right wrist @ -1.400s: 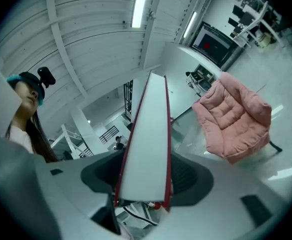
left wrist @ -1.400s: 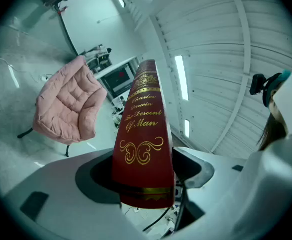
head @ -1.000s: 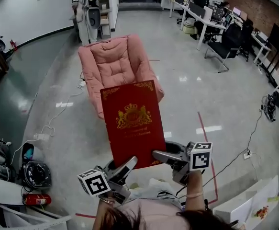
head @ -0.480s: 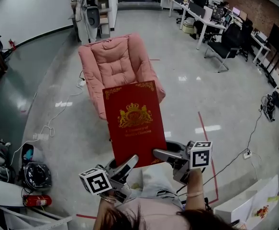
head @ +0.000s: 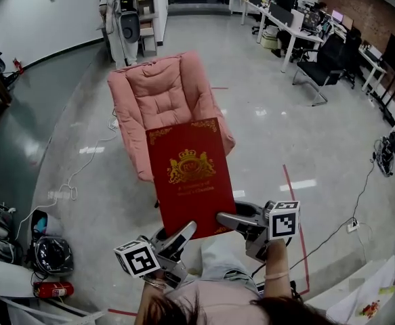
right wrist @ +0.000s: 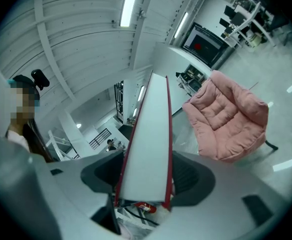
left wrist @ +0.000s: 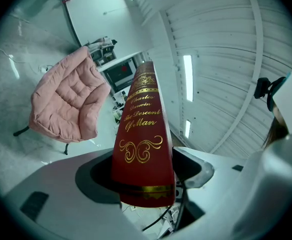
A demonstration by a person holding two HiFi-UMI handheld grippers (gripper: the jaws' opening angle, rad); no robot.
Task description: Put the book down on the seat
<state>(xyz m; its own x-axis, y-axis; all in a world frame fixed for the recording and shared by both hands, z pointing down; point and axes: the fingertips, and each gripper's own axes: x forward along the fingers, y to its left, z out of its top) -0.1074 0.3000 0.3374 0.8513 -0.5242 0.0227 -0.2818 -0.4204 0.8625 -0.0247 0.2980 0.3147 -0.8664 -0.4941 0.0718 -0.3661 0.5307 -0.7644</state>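
The glossy grey office floor spreads out beyond both sets of jaws. Compared with a second ago it has slid back underneath the person, and the red fire extinguisher off to the left now sits lower in the head view. I take this to mean the person is walking forward.

The padded pink armchair stands straight ahead of the jaws. It is a little larger and nearer than before, but it is well apart from the grippers. Its tufted seat is bare, and nothing blocks the way to it.

The large red hardback book with gold crest and lettering is in the air, not on the seat. It is held flat, cover up, and reaches forward from the jaws so that its far edge overlaps the chair's front in the head view.

The left gripper has its jaws spread around the near end of the spine and pressed on it. The right gripper pinches the opposite near corner, with the white page edge between its jaws. Neither hold has changed over the last second, and only the distance to the chair has shrunk.

The task therefore looks to be in the carrying stage. The book would still need to be brought over the cushion and lowered before either gripper lets go.
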